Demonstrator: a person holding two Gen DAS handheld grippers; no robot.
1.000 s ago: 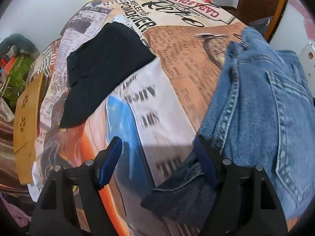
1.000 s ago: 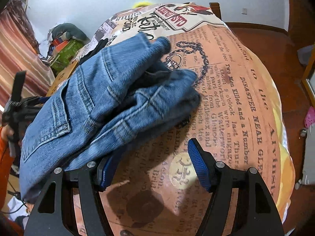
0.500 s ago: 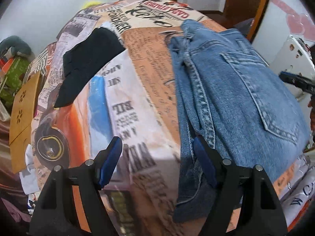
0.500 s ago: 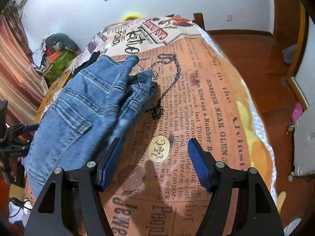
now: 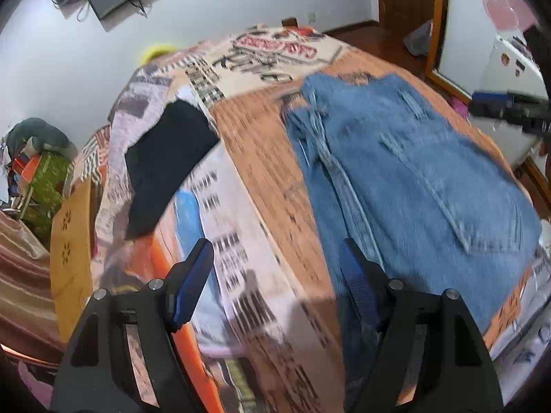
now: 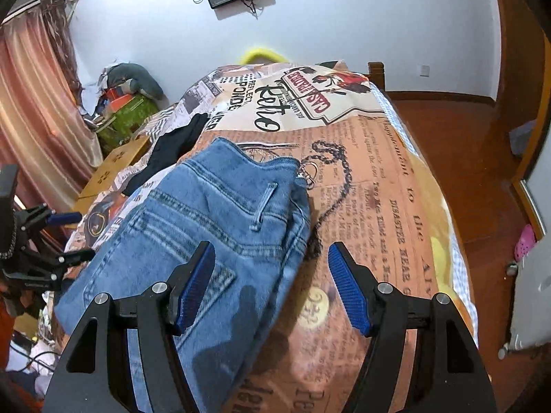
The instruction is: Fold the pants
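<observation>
Left tool [image 5: 275, 282] is wide open and holds nothing, up above the bed [image 5: 261, 158]. At its 1 o'clock the jeans [image 5: 423, 175] lie folded flat so they stay neat. Right tool [image 6: 272, 285] is wide open too, empty, over the jeans' edge.

A bed [image 6: 378, 186] covered by a newspaper-print spread carries folded blue jeans [image 6: 206, 227] near its foot edge, back pocket up. A black garment [image 5: 165, 158] lies flat toward the left edge, apart from the jeans.
</observation>
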